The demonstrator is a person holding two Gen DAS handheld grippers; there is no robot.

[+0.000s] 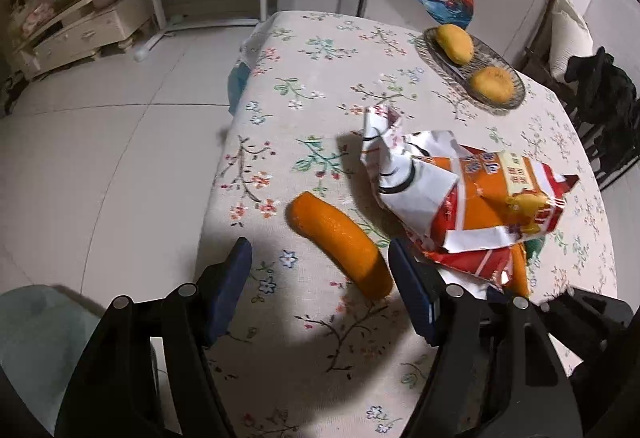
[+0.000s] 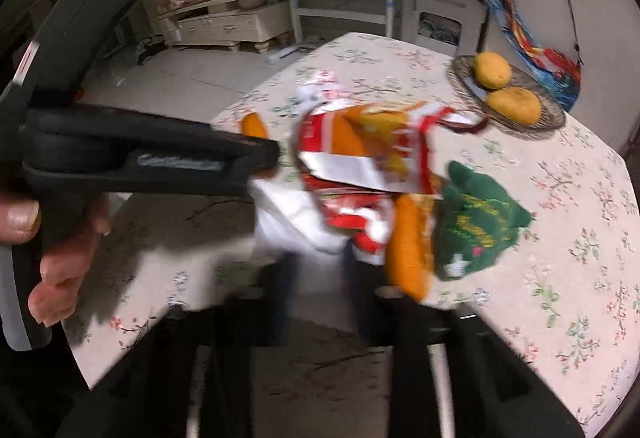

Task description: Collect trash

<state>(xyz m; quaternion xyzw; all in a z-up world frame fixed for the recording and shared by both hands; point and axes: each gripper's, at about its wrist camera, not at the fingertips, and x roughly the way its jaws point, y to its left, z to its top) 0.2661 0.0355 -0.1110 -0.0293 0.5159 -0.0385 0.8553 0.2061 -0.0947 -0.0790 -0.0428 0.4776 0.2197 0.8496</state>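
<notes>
Right gripper [image 2: 316, 262] sits blurred at the bottom of its own view, jaws drawn together on the white edge of the crumpled snack wrapper [image 2: 360, 158], which bunches up just beyond its fingertips. Against that wrapper, on its near right side, lies a carrot-like orange piece [image 2: 408, 250], and beside that a green cloth item [image 2: 476, 218] rests on the floral tablecloth [image 2: 580, 198].

Left gripper [image 1: 320, 278] hovers with its jaws apart, straddling the near end of a second orange piece [image 1: 340, 242] that lies just left of the wrapper [image 1: 460, 190]; the pads do not appear to press on it. In the right wrist view a hand [image 2: 60, 238] carries that gripper in from the left of the wrapper.

Beyond the wrapper, toward the far edge of the table, a woven tray [image 1: 516, 78] holds two yellow fruits [image 1: 454, 42].

Judging from this, collection is barely begun: the wrapper is gripped but not yet off the table, no bin is in view, and the orange pieces and the cloth lie uncollected.
</notes>
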